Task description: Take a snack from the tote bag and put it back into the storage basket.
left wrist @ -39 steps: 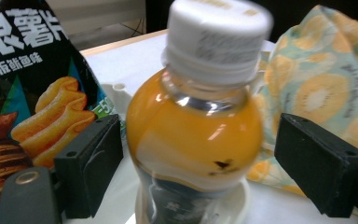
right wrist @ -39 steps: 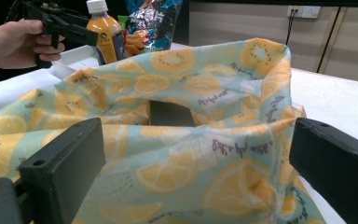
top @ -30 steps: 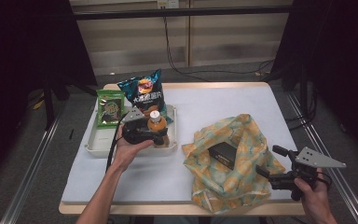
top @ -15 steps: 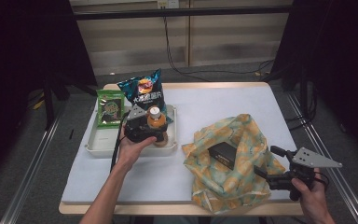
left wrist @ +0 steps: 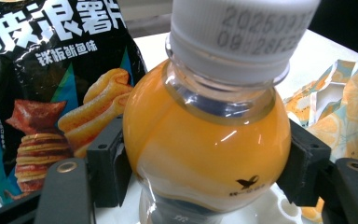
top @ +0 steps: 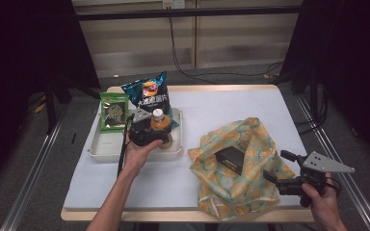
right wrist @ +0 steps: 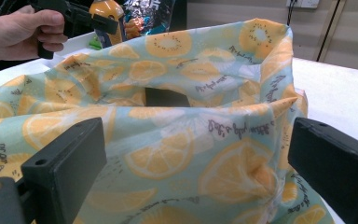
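The left gripper [top: 160,136] is clamped on the orange juice bottle [top: 160,126], its 2 pads pressing the bottle's sides, in the white tray [top: 107,150] at 9 o'clock on the table. At 5 o'clock, the right gripper [top: 270,177] has its jaws apart, beside the citrus-print bag [top: 243,185], gripping nothing.

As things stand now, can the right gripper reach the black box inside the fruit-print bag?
Probably yes. The right gripper is open at the near edge of the fruit-print bag, whose mouth gapes with the black box exposed. Only the raised front fold of fabric lies between, so it would likely go over it.
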Action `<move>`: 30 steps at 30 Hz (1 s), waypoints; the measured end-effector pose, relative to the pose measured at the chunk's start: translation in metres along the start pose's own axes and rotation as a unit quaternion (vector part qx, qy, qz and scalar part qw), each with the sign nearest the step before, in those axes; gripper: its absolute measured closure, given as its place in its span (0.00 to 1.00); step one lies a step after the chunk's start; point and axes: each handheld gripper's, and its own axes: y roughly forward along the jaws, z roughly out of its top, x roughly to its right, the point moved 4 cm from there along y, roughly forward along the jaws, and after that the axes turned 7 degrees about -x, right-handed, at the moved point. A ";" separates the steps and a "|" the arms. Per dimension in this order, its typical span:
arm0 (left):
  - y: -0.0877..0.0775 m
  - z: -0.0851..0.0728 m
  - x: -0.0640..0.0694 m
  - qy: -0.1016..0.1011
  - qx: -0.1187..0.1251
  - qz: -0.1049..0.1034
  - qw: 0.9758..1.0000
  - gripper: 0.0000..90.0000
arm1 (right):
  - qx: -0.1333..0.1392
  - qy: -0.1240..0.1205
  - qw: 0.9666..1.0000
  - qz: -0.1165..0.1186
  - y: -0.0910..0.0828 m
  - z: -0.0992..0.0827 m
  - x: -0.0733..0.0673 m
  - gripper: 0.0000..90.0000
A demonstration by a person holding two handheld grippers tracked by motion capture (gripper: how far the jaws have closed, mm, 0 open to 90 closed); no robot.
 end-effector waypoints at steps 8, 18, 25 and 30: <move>-0.004 -0.002 0.000 0.003 -0.006 -0.010 1.000 0.33 | -0.001 -0.002 1.000 0.002 0.000 0.000 -0.001 0.04; -0.009 -0.001 -0.001 0.005 0.004 -0.040 0.999 0.21 | 0.001 0.002 1.000 0.002 -0.002 0.001 0.001 0.04; -0.029 -0.007 -0.010 -0.014 0.018 -0.051 0.998 0.10 | -0.001 0.011 1.000 0.004 -0.001 0.007 0.002 0.07; -0.047 -0.018 -0.011 -0.004 0.018 -0.045 0.999 0.15 | -0.004 0.011 1.000 0.012 -0.002 0.010 0.000 0.10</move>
